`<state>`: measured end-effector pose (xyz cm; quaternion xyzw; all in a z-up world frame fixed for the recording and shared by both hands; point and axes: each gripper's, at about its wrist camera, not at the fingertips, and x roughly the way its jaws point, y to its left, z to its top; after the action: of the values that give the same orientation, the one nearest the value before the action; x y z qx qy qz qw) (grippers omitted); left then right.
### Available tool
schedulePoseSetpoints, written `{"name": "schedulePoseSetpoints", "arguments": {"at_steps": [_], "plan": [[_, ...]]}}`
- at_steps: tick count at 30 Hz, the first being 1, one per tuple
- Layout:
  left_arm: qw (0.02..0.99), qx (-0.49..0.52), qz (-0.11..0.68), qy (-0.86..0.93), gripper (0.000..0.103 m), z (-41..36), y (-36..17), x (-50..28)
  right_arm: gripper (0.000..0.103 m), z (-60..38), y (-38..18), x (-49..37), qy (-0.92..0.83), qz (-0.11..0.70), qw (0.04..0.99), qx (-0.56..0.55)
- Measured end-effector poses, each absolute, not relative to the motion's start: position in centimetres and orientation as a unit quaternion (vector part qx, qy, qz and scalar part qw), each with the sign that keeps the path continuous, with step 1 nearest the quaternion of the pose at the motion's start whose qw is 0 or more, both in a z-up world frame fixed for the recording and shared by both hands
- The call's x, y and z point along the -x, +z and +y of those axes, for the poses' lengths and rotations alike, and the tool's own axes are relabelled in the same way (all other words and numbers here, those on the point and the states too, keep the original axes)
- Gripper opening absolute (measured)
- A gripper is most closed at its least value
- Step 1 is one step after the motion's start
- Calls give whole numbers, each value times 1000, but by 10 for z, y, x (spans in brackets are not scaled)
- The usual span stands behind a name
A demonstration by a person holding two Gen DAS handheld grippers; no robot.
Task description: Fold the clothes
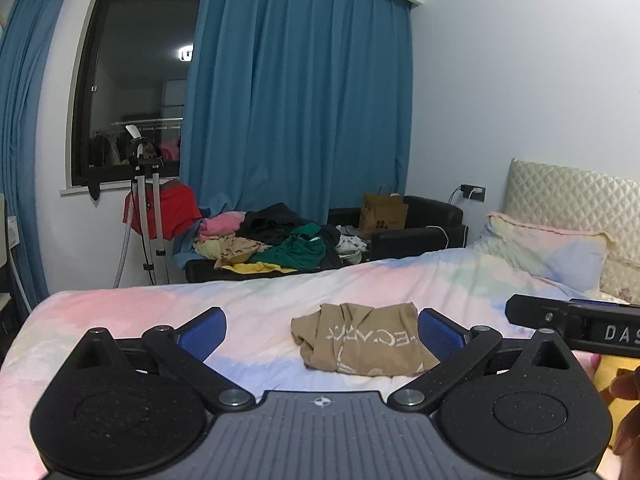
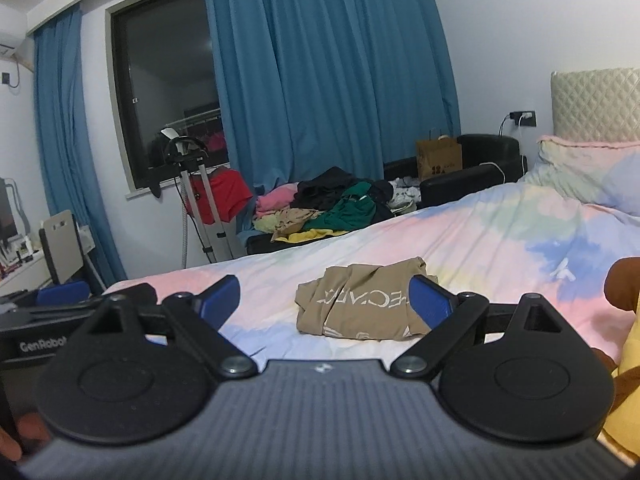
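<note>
A tan garment with white lettering (image 1: 362, 338) lies folded in a compact bundle on the pastel bedspread (image 1: 260, 300). It also shows in the right wrist view (image 2: 362, 306). My left gripper (image 1: 320, 330) is open and empty, held above the bed just short of the garment, which sits ahead and slightly right between the blue pads (image 1: 202, 332). My right gripper (image 2: 324, 300) is open and empty too, with the garment ahead between its fingers (image 2: 432, 304). The right gripper's body shows at the right edge of the left wrist view (image 1: 576, 322).
A pile of mixed clothes (image 1: 280, 240) lies on a black bench beyond the bed's far side. A brown paper bag (image 1: 382, 212) stands there. A tripod stand (image 1: 146, 200) is by the window. Pillows (image 1: 548, 248) and a headboard are at right. A yellow item (image 2: 628, 380) lies near right.
</note>
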<state>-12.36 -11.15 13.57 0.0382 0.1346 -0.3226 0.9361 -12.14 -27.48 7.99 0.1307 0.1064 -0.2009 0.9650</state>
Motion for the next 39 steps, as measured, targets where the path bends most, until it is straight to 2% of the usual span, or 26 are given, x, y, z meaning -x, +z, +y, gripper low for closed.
{"name": "schedulePoseSetpoints", "arguments": {"at_steps": [9,17,25,39], "plan": [[943,-38,114,-310,103,-92,107,127,93,-259,34,111,-209,107,967,-96],[941,-39,128,-312,103,-91,85,120,93,-255,7,99,-224,112,965,-75],[936,-47,147,-317,103,-94,69,118,93,-242,-1,89,-239,113,964,-34],[938,-45,150,-310,103,-90,70,120,93,-256,-3,89,-239,122,960,-77]]}}
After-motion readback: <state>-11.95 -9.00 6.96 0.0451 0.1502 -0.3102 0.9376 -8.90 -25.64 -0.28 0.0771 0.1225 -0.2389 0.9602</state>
